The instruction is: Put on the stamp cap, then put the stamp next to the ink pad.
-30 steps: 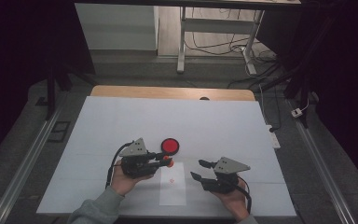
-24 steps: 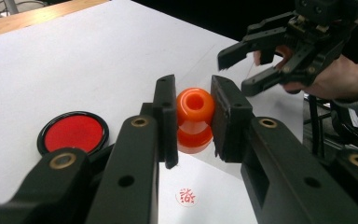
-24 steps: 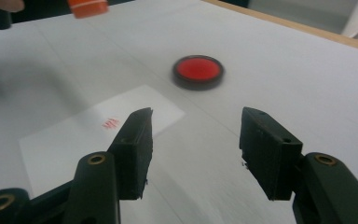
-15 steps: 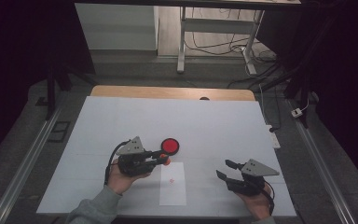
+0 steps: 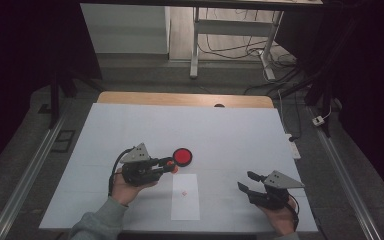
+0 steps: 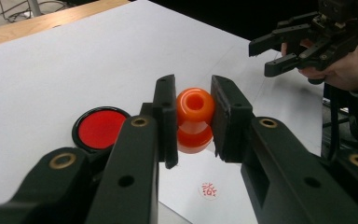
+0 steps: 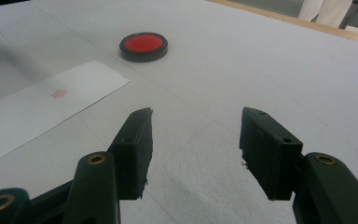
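Note:
My left gripper (image 5: 169, 164) is shut on an orange knob-shaped stamp (image 6: 195, 116), its pads pressing both sides of the rounded head. It holds the stamp just above the table, beside a round red ink pad (image 5: 182, 156) in a black rim. A white paper slip (image 5: 185, 197) with a small red stamp mark (image 6: 209, 189) lies in front of it. My right gripper (image 5: 245, 180) stands open near the front right of the table, nothing between its jaws. The right gripper view has the ink pad (image 7: 143, 45) and the slip (image 7: 42, 107) beyond those jaws.
The white table top (image 5: 230, 130) has a wooden strip along its far edge. Metal rails run down both sides. A white power strip (image 5: 293, 148) lies off the right edge. A desk frame and cables stand on the floor beyond.
My right gripper has moved to the right, away from the paper slip, toward the table's front right corner. The left gripper and the stamp have stayed put.

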`<state>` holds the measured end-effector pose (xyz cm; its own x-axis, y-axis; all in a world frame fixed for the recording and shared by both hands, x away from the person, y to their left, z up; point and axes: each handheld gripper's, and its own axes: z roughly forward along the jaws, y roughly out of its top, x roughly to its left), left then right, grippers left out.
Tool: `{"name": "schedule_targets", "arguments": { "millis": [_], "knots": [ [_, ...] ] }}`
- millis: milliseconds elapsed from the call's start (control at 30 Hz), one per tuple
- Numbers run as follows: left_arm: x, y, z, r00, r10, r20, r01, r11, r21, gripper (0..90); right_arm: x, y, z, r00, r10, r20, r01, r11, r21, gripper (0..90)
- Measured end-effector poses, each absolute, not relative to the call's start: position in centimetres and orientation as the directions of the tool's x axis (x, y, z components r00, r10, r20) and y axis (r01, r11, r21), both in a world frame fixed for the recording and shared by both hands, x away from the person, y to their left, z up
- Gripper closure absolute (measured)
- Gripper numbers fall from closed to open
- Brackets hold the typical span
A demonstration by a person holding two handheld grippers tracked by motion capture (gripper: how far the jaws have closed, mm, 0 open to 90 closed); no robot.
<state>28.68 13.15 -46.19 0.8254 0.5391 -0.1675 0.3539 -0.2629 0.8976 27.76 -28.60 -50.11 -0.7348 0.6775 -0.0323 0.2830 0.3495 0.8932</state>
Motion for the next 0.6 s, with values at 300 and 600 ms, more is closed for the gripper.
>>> {"name": "schedule_targets", "arguments": {
  "millis": [300,600],
  "knots": [
    [29.2,13.7,-46.4,0.806,0.566,-0.173,0.374,-0.260,0.890,72.3,27.9,-28.6,-50.2,-0.737,0.675,-0.027,0.289,0.350,0.891,44.1],
    [29.9,14.2,-47.0,0.783,0.604,-0.150,0.386,-0.283,0.878,72.3,28.0,-28.5,-50.3,-0.739,0.674,-0.029,0.290,0.356,0.889,44.1]
  ]
}}
